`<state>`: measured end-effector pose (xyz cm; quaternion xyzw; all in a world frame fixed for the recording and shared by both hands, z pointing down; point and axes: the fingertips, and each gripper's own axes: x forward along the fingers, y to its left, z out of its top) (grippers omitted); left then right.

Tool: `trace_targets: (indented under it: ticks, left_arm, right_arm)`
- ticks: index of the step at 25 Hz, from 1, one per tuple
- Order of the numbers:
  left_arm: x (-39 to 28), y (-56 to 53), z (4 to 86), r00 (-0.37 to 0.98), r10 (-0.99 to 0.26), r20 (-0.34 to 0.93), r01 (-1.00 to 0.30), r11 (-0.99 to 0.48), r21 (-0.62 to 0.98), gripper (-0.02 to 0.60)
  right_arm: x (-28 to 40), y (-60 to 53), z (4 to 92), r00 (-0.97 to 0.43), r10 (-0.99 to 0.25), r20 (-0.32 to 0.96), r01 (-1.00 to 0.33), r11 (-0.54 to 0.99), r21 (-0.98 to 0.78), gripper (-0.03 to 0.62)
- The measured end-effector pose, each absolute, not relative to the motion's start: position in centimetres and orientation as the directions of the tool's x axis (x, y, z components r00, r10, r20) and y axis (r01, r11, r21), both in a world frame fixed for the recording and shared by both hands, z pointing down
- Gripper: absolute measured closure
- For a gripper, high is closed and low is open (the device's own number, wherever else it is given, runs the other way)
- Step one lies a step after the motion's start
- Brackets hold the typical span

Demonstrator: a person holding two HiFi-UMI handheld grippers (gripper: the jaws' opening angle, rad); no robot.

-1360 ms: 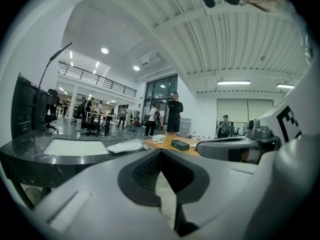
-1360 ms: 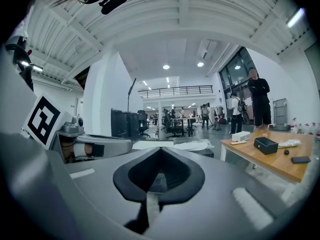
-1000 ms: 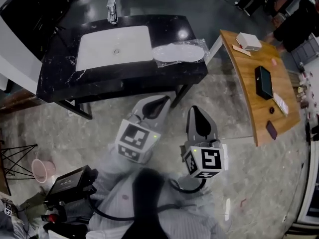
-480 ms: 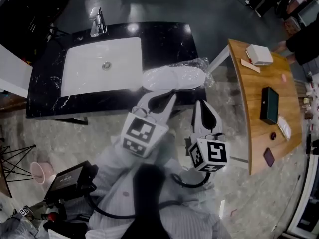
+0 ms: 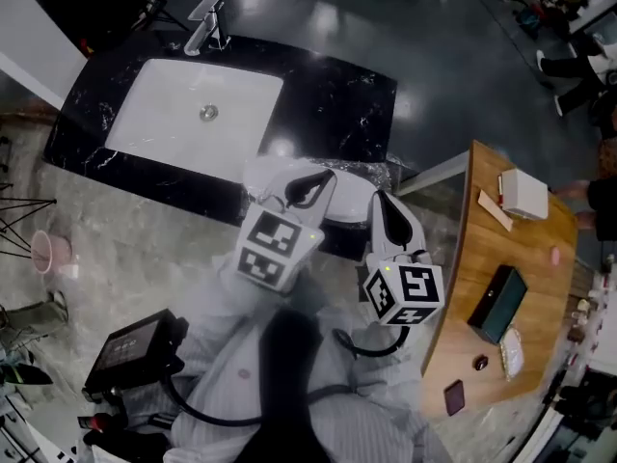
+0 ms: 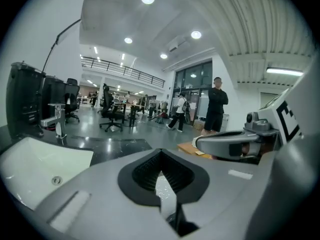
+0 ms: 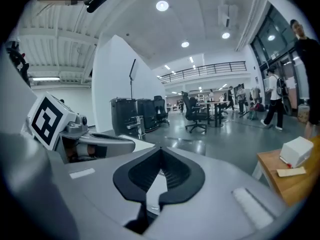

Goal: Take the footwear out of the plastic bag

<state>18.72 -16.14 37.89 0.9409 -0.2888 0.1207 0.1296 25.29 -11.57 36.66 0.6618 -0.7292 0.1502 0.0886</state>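
Tabletop: black marbled tabletop (image 5: 333, 90) with a white sink basin (image 5: 188, 114) set into its left half and a chrome faucet (image 5: 205, 22) at the far edge behind the basin.
Plastic bag: clear crinkled plastic bag (image 5: 379, 171) lying at the near edge of the tabletop, close to the right corner and just right of the basin.
Footwear: white footwear (image 5: 345, 199) inside the bag, lying flat along the near edge. Both grippers cover parts of it in the head view.
Left gripper: left gripper (image 5: 318, 179) reaches over the near edge above the left part of the bag. Its jaws are pressed together with nothing pinched. Its own view shows a strip of crinkled plastic through the slot behind the tips.
Right gripper: right gripper (image 5: 381, 205) is just beside the left one, over the right part of the bag. Its jaws are also pressed together and empty.
Contact: no view shows whether either tip touches the bag.
Side table: curved wooden table (image 5: 540, 258) to the right of the tabletop, carrying a white box (image 5: 525, 193) and a black case (image 5: 495, 304).
Floor: a pink cup (image 5: 43, 252) stands on the pale floor to the left, well apart from the bag.
Background: the gripper views show an open hall with office chairs and several people standing or walking.
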Motion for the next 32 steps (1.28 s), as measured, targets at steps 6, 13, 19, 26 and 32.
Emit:
trace_targets:
  ticks: [6, 13, 19, 26, 32]
  left_arm:
    - [18.1, -18.8, 41.3, 0.712, -0.569, 0.412, -0.677, -0.711, 0.188, 0.58]
    - [13.3, -20.9, 44.6, 0.68, -0.564, 0.469, -0.718, -0.641, 0.271, 0.578]
    - [8.9, -21.7, 45.9, 0.77, -0.457, 0.444, -0.636, -0.606, 0.478, 0.466]
    - [5.5, -22.4, 48.4, 0.822, -0.345, 0.454, -0.57, -0.527, 0.631, 0.324]
    - [5.2, -20.8, 50.9, 0.819, -0.211, 0.533, -0.558, -0.512, 0.653, 0.325]
  right_arm:
    - [27.8, -14.1, 41.1, -0.249, -0.861, 0.443, -0.965, 0.183, -0.187, 0.58]
    - [30.3, -14.0, 45.8, -0.31, -0.771, 0.557, -0.939, 0.157, -0.306, 0.579]
    - [32.9, -12.4, 48.0, -0.463, -0.673, 0.577, -0.85, 0.151, -0.506, 0.52]
    - [34.9, -11.6, 50.8, -0.627, -0.57, 0.531, -0.712, 0.141, -0.688, 0.513]
    - [33.5, -12.4, 51.2, -0.755, -0.494, 0.432, -0.584, 0.204, -0.786, 0.492]
